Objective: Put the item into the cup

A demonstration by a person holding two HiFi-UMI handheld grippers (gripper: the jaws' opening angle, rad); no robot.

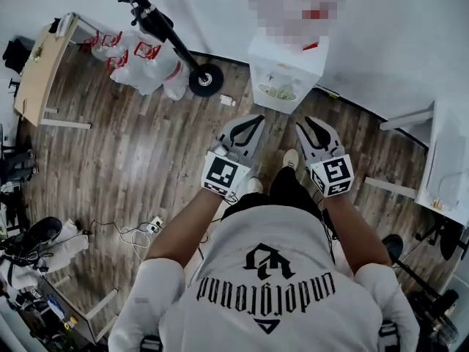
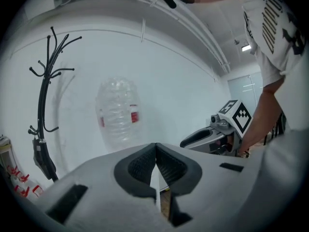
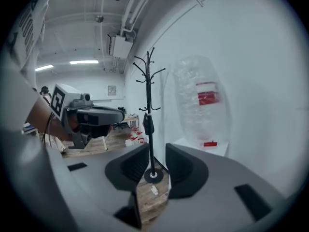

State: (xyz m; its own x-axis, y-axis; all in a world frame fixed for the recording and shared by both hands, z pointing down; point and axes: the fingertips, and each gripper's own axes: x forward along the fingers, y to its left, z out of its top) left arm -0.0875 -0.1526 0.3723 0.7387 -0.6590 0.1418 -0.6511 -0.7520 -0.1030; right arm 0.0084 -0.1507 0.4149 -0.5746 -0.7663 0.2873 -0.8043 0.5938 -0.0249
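No cup and no item to go in it show in any view. I stand on a wooden floor with both grippers held out side by side at waist height. My left gripper [image 1: 253, 121] [image 2: 155, 146] is shut, its dark pads [image 2: 140, 166] meeting at the tips with nothing between them. My right gripper [image 1: 311, 121] [image 3: 157, 151] is open, with a clear gap between its pads [image 3: 183, 166] and only floor seen through it. Each gripper view shows the other gripper beside it: the right gripper [image 2: 186, 141] and the left gripper [image 3: 120, 114].
A white water dispenser [image 1: 286, 68] with a clear bottle [image 2: 118, 112] [image 3: 200, 98] stands straight ahead against the wall. A black coat stand [image 3: 148, 105] [image 2: 46, 105] has its round base [image 1: 205, 79] to the left. White bags [image 1: 143, 61], a wooden table [image 1: 37, 68] and floor cables [image 1: 139, 229] lie further left.
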